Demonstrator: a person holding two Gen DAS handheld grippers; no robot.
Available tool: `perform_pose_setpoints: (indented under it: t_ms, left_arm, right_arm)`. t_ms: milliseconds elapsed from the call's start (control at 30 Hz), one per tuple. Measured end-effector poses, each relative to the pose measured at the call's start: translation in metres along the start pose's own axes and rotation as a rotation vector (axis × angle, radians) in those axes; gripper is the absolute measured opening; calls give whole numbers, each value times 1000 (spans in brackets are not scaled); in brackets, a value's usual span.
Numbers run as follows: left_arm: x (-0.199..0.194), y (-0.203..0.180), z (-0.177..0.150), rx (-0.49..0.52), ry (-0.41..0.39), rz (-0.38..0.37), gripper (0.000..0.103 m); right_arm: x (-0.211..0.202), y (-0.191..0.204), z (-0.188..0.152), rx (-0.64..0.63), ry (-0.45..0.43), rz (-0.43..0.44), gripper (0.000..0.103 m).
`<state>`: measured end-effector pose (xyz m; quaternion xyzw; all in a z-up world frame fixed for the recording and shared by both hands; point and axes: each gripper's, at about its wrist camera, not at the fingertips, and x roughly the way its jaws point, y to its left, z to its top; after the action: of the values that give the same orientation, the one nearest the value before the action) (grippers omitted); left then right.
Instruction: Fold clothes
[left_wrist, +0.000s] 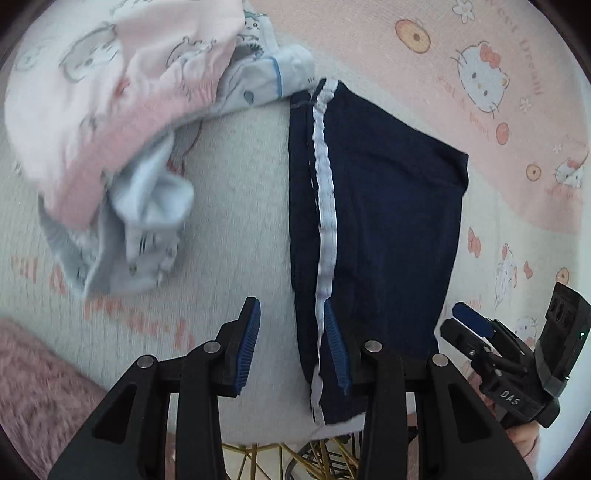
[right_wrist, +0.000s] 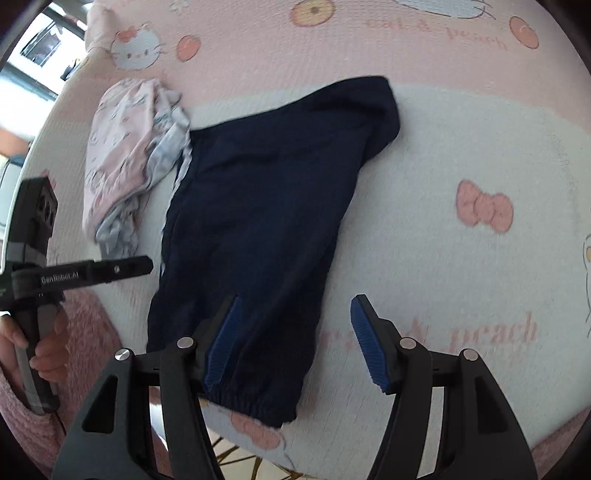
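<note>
Navy trousers (left_wrist: 388, 206) lie flat on the blanket, folded lengthwise, with a white side stripe (left_wrist: 325, 206) along the left edge. My left gripper (left_wrist: 290, 308) hovers open above that striped edge at the near end, and the stripe runs between its blue pads. In the right wrist view the trousers (right_wrist: 266, 206) stretch away from an elastic cuff (right_wrist: 255, 402) close to me. My right gripper (right_wrist: 295, 301) stands open over the leg near that cuff, one pad above the cloth and the other above bare blanket. Neither gripper holds anything.
A heap of pink and pale blue clothes (left_wrist: 110, 129) lies left of the trousers. The cartoon-print blanket (right_wrist: 443, 147) covers a round table with gold wire legs (left_wrist: 317, 458). A pink fluffy fabric (left_wrist: 33, 387) sits at the near left. A hand (right_wrist: 44, 350) grips the left tool.
</note>
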<state>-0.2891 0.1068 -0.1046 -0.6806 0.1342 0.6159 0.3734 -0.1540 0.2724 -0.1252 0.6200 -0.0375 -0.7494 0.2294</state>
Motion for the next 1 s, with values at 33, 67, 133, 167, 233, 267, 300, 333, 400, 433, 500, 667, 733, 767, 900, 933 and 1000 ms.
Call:
perform_pose_setpoints:
  t_ms: [33, 67, 133, 167, 233, 267, 300, 333, 400, 433, 500, 667, 733, 767, 900, 933, 1000]
  left_arm:
    - [-2, -1, -12, 3, 0, -6, 38]
    - [-3, -1, -23, 2, -3, -21, 38]
    - [-2, -2, -41, -3, 4, -73, 38]
    - [-1, -3, -48, 0, 1, -117, 38]
    - [3, -3, -58, -6, 10, -148, 38]
    - [6, -4, -62, -9, 17, -155, 38]
    - [9, -4, -65, -12, 25, -161, 38]
    - [13, -4, -69, -14, 31, -167, 37]
    - [16, -6, -75, -6, 27, -154, 31]
    - [17, -8, -77, 0, 24, -141, 24]
    - [19, -14, -77, 18, 19, -124, 21]
    - [7, -22, -87, 52, -26, -146, 15]
    - [3, -23, -91, 50, -29, -157, 15]
    - [1, -23, -94, 48, -29, -166, 15]
    - [-8, -26, -105, 67, -46, -163, 15]
    - [-9, -25, -108, 65, -39, -161, 15]
    - [-2, -19, -109, 52, -2, -146, 15]
  right_arm:
    - [-4, 3, -18, -3, 5, -17, 63]
    - [-1, 4, -28, 2, 13, -37, 63]
    - [4, 5, -47, 16, 25, -70, 63]
    - [4, 4, -54, 32, 20, -64, 63]
    - [6, 1, -61, 56, 7, -22, 62]
    - [4, 1, -64, 58, -6, -5, 54]
    - [5, 4, -65, 48, -18, 9, 52]
    - [4, 7, -67, 32, -25, 13, 51]
    - [4, 11, -70, 33, -46, 22, 51]
    - [5, 12, -71, 41, -58, 26, 51]
    - [11, 10, -71, 75, -65, 19, 51]
    - [21, 18, -73, 66, -71, 20, 20]
    - [17, 19, -81, 68, -69, 50, 19]
    - [14, 18, -86, 67, -71, 67, 17]
    - [-4, 0, -103, 139, -71, 181, 14]
    - [-5, -5, -105, 171, -64, 212, 14]
    - [-2, -16, -111, 256, -44, 272, 14]
